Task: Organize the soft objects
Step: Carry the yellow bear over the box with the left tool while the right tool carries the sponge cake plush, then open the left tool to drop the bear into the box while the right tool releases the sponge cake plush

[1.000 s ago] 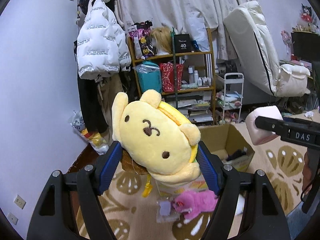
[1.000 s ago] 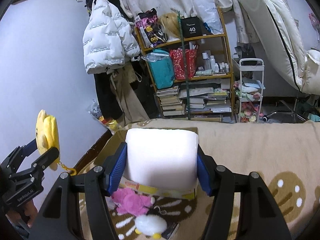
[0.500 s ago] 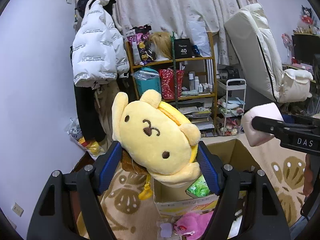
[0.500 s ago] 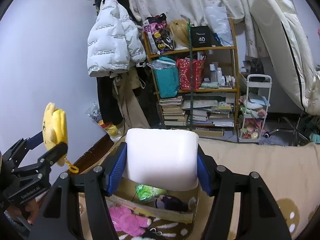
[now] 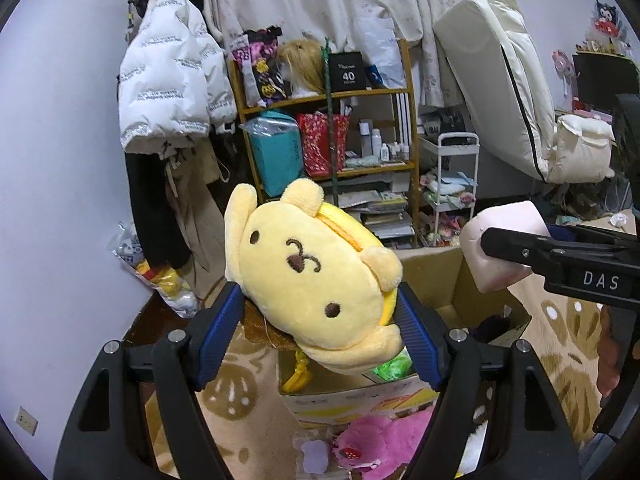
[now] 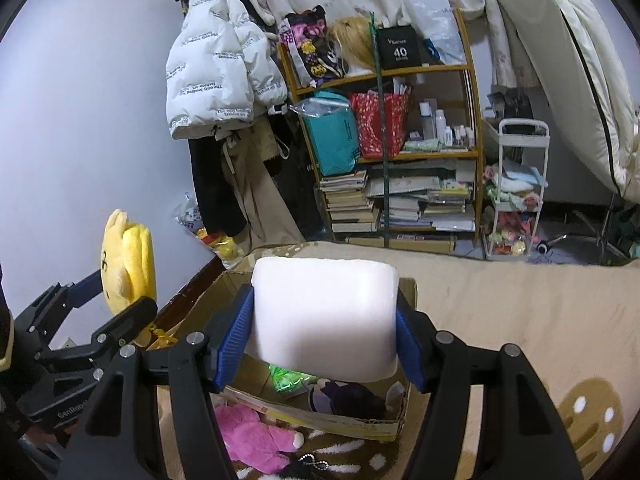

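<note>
Yellow plush [image 5: 316, 276] and pale foam block [image 6: 325, 312] sit clamped between jaws.

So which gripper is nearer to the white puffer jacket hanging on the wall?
Left. The left gripper, holding the yellow dog plush, is on the wall side below the white puffer jacket; the right gripper, holding the white foam block, is farther right.

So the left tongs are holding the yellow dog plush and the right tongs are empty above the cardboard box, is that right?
Not quite. The right tongs are not empty: they are shut on a white foam block, as the right wrist view shows. The left tongs do hold the yellow dog plush, above the cardboard box.
</note>
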`<control>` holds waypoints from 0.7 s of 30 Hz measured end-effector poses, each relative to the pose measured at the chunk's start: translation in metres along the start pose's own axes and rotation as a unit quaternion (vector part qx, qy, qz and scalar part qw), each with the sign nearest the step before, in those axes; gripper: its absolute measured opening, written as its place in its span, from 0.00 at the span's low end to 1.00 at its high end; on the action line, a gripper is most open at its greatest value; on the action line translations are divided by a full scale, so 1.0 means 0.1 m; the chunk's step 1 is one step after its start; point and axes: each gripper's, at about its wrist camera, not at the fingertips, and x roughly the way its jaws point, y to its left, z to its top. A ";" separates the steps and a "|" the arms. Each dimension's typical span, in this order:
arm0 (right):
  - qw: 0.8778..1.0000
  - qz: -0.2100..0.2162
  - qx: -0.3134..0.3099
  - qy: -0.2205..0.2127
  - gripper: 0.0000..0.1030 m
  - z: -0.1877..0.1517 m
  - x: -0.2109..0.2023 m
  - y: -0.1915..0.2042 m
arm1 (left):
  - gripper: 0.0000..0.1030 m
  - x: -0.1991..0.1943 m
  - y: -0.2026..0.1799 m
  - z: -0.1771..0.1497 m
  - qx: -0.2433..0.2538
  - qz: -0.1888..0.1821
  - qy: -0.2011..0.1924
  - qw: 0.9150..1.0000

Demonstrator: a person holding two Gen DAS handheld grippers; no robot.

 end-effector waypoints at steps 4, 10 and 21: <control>1.000 0.002 0.008 0.009 0.67 -0.05 0.08 -0.05 | 0.74 0.11 -0.04 -0.06 0.004 -0.009 0.011 1.000; 1.000 0.004 0.012 0.023 0.68 -0.11 0.20 -0.10 | 0.74 0.25 -0.06 -0.13 0.000 -0.027 0.030 0.999; 0.999 0.009 0.017 0.043 0.69 -0.20 0.33 -0.16 | 0.80 0.43 -0.07 -0.22 -0.004 -0.037 0.056 0.998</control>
